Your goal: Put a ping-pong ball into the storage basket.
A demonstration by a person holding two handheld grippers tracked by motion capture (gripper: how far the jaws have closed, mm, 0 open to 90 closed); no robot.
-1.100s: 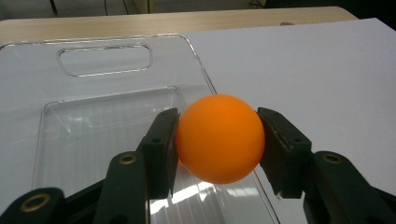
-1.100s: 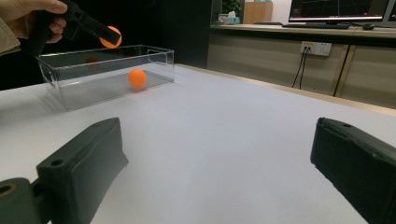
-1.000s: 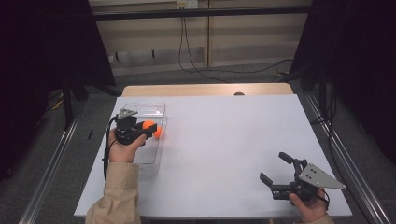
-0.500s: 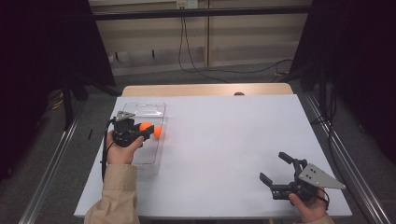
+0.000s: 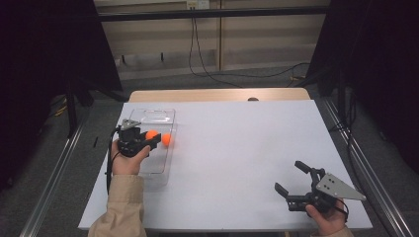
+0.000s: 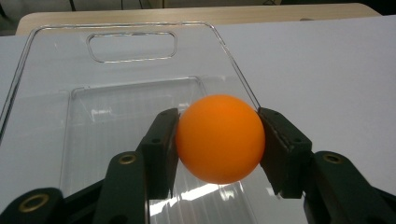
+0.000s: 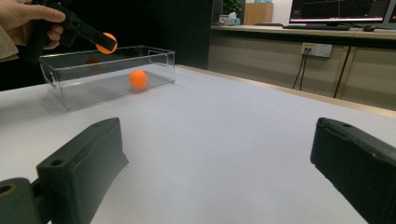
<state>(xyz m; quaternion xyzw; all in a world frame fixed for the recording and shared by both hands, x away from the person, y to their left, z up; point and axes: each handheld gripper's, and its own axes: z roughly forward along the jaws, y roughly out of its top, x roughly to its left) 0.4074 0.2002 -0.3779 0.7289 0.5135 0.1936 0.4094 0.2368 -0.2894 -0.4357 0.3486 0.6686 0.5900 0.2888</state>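
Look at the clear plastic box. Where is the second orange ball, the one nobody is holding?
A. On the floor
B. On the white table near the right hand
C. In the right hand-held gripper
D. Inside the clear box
D. The loose orange ball lies on the bottom of the clear box, while the left hand-held gripper holds the other ball above the box.

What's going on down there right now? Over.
Left gripper shut on orange ball, above clear box. Right gripper open, idle. Second ball inside box.
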